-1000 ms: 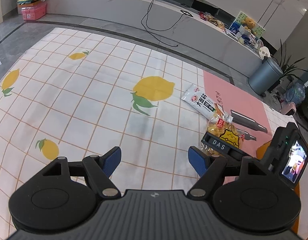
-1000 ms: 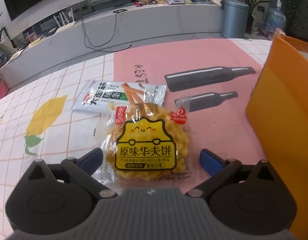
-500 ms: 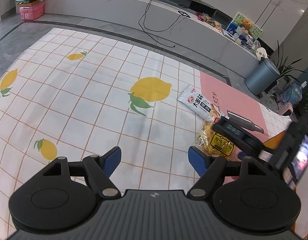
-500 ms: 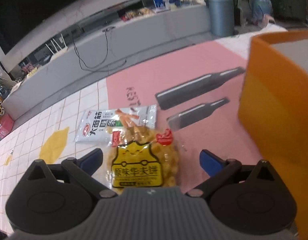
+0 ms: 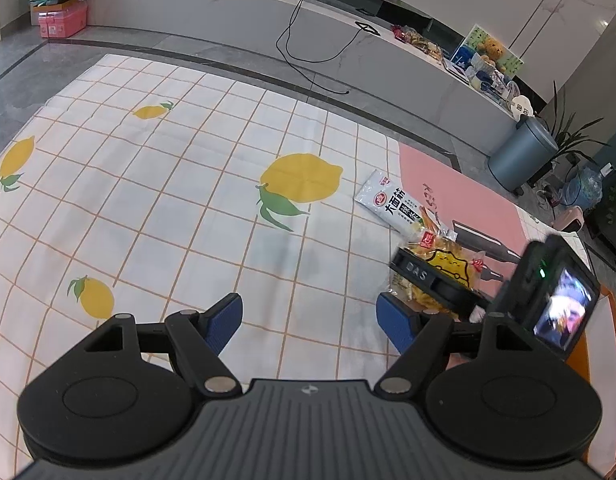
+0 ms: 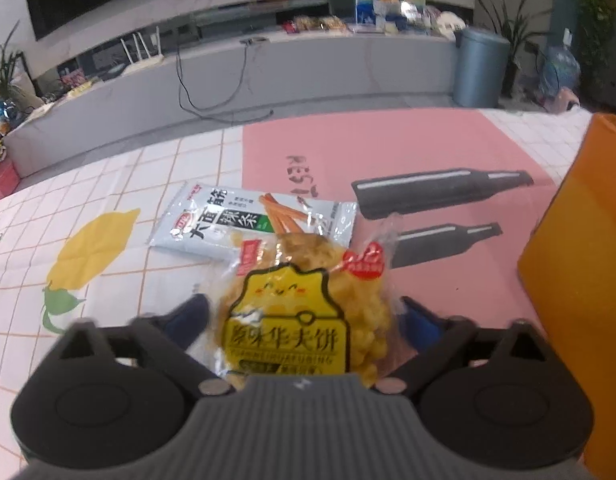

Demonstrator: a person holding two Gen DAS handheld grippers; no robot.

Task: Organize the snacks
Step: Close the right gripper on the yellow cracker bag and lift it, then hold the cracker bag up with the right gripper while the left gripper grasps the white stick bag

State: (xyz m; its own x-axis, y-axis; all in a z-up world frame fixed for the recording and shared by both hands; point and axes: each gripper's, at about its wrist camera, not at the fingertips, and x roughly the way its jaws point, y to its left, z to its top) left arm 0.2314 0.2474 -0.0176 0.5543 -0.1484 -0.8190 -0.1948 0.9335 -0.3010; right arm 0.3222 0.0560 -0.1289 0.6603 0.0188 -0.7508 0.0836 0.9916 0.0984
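Close to the lens first: two snack packets counted, one orange container, two grippers. Sits between the blue pads [image 6: 189, 318] of the right gripper [image 6: 303, 322], the waffle snack packet [image 6: 303, 312], yellow with a cartoon label, its sides pressed by both pads, so jaws narrowed and clamped on it. Covers most of the gap, with the lower end of the packet reaching back to the gripper body. Seems lifted a little above the cloth, though cannot tell for sure from this view.

Just behind it, lies flat the white spicy-strip packet [image 6: 251, 220], partly on the lemon tablecloth [image 6: 107, 280] and with one end on the pink mat [image 6: 388, 148]. Stands at the right edge the orange container [image 6: 580, 260], near the held packet but apart from it.

Further back, shows on the pink mat two printed dark bottles, then grey floor, a low grey counter and one blue-grey bin [image 6: 480, 68].

From the other side: left gripper [image 5: 310, 318] with jaws spread wide, nothing between the pads, only lemon-print cloth beneath. Appears to its right the same waffle packet [image 5: 448, 260] in the right gripper [image 5: 440, 288], with the white packet [image 5: 392, 206] beyond.
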